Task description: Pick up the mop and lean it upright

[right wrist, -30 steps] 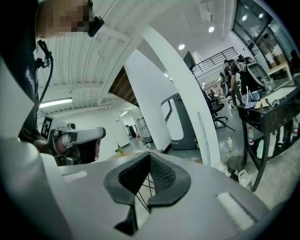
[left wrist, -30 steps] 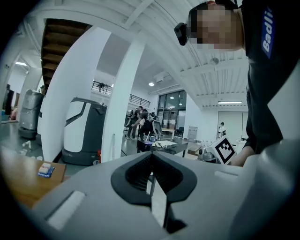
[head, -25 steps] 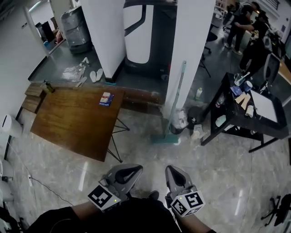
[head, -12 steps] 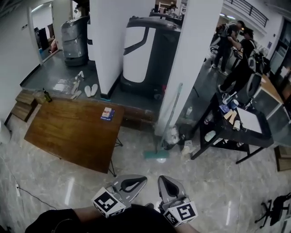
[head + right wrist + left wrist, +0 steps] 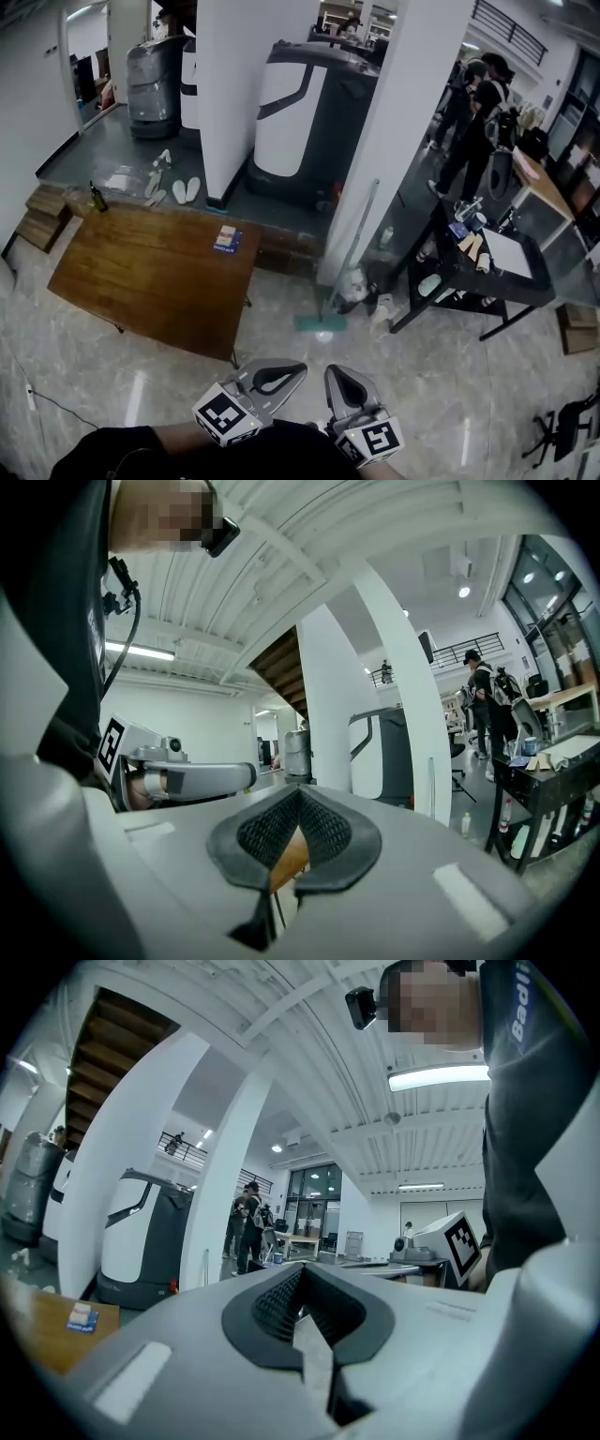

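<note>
The mop (image 5: 349, 253) leans against a white pillar (image 5: 412, 122), its pale handle slanting up and its teal head (image 5: 319, 324) on the tiled floor. Its handle also shows in the right gripper view (image 5: 431, 785). My left gripper (image 5: 292, 369) and right gripper (image 5: 335, 372) are held side by side close to my body at the bottom of the head view, well short of the mop. Both point forward with jaws shut and nothing between them. The left gripper (image 5: 302, 1269) and the right gripper (image 5: 298, 794) show their ribbed pads meeting at the tips.
A wooden table (image 5: 141, 281) with a small box (image 5: 226, 240) stands at the left. A black table (image 5: 487, 272) with loose items is at the right, people (image 5: 473, 112) behind it. A large floor-cleaning machine (image 5: 309, 122) sits behind the pillar. Bottles lie by the mop's foot.
The head view has lifted and pulled back, so the mop and pillar sit farther up the frame. Both grippers stay shut and low near my body.
</note>
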The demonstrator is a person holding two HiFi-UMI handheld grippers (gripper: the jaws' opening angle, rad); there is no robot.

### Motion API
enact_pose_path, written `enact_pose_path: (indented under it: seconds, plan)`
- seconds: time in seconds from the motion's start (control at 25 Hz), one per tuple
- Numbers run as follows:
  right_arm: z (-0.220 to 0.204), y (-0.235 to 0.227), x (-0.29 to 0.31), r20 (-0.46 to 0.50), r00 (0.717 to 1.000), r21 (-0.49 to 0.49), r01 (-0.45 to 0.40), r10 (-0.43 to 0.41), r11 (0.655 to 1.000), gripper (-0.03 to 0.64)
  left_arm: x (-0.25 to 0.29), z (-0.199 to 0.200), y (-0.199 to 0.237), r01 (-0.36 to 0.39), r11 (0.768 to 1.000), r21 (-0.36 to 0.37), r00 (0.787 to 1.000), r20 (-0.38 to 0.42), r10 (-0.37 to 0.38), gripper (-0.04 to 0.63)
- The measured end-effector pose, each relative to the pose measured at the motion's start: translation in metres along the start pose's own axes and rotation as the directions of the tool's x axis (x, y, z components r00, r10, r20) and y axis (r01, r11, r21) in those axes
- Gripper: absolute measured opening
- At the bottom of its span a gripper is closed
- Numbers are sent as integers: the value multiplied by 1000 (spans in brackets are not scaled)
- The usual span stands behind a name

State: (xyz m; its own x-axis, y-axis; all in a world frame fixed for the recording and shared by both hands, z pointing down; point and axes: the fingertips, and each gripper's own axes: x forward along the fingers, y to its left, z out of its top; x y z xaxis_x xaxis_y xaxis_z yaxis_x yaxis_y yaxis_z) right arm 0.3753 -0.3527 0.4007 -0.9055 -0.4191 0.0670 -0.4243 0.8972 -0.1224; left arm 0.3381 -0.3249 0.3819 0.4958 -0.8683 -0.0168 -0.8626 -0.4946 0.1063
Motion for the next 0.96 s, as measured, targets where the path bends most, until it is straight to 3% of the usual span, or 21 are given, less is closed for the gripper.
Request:
enact_pose_path:
  seconds: [0.96]
  plan:
    - [-7, 12, 3, -27, 998, 10, -54, 54, 999, 3, -16, 10, -3, -50, 999, 18, 998, 28, 49, 17]
